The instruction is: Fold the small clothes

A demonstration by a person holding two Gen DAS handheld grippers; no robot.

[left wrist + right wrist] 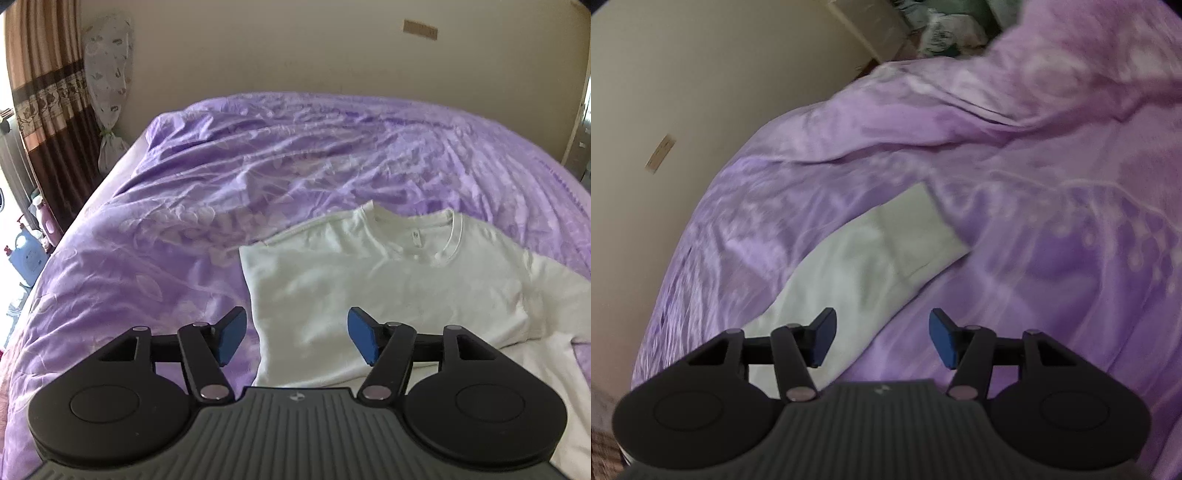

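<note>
Left claw is nearest my view; I read its blue pads as spread apart and released, with nothing between them, hovering over the near left edge of the white T-shirt. That shirt lies flat on the purple bedspread, collar toward the wall, one side already folded inward. Right claw is likewise released and empty, above the shirt's outstretched sleeve on the same bedspread; this view is blurred.
</note>
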